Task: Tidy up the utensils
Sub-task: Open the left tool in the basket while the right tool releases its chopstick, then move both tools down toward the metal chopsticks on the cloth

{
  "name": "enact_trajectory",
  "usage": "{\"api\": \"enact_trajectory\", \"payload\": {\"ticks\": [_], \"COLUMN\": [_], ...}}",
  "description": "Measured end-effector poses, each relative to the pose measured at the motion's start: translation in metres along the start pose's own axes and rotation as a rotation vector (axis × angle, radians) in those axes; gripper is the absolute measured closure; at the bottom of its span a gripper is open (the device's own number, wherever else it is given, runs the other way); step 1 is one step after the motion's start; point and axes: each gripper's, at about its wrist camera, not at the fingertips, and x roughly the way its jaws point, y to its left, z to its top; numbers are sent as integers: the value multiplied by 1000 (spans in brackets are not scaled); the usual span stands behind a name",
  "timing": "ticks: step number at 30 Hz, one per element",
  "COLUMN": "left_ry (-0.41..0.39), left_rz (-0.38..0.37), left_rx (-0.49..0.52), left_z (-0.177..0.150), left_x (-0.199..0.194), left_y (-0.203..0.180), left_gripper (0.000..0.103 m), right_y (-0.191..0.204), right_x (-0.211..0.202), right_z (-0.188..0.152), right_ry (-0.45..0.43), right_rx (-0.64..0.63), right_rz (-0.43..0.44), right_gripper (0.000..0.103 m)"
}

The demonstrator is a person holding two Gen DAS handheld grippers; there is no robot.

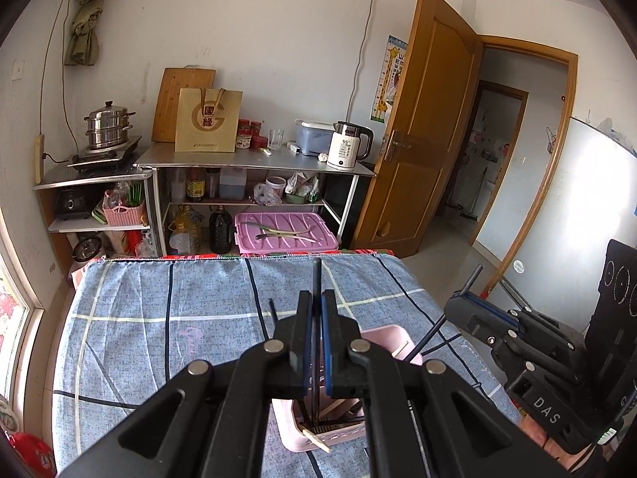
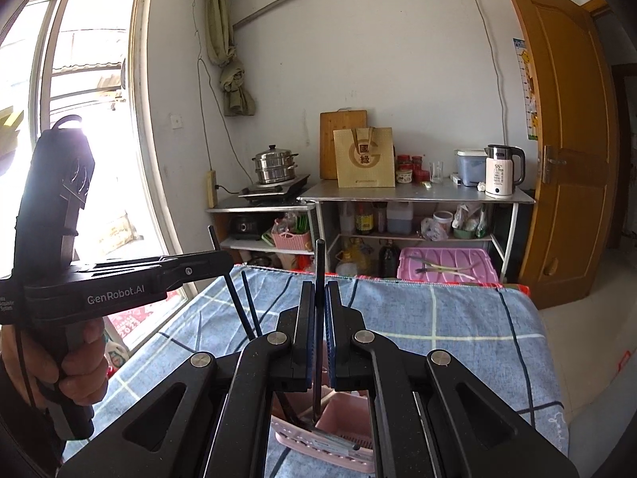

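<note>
Left wrist view shows my left gripper (image 1: 317, 306) and right gripper (image 2: 320, 302) each clamping a black chopstick (image 1: 316, 279) above the near pink plastic holder (image 1: 318, 426); next, I judge, lower and release.

- White walls (image 1: 278, 20), scuffed in places.
- A tall window (image 2: 79, 119) lets in bright daylight; a knotted green curtain (image 2: 235, 87) hangs beside it.
- An open wooden door (image 1: 430, 119) stands at the right.
- Steel shelves (image 1: 254, 163) line the far wall.
- A blue checked cloth (image 1: 159, 318) covers the table.
- The floor (image 1: 450, 247) is pale.
</note>
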Motion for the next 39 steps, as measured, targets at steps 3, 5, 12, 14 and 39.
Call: {"api": "enact_trajectory", "payload": {"ticks": [3, 5, 12, 14, 39], "left_ry": [26, 43, 54, 36, -107], "left_rz": [4, 13, 28, 35, 23], "left_rx": [-3, -8, -23, -32, 6], "left_z": [-6, -10, -17, -16, -96], "left_x": [7, 12, 12, 5, -102], "left_y": [3, 6, 13, 16, -22], "left_gripper": [98, 98, 95, 84, 72], "right_y": [-1, -2, -8, -8, -2], "right_x": [8, 12, 13, 7, -99], "right_z": [-9, -14, -20, -18, -63], "right_ry": [35, 57, 89, 81, -6], "right_rx": [-1, 5, 18, 17, 22], "right_rz": [0, 1, -5, -5, -14], "right_gripper": [98, 98, 92, 90, 89]}}
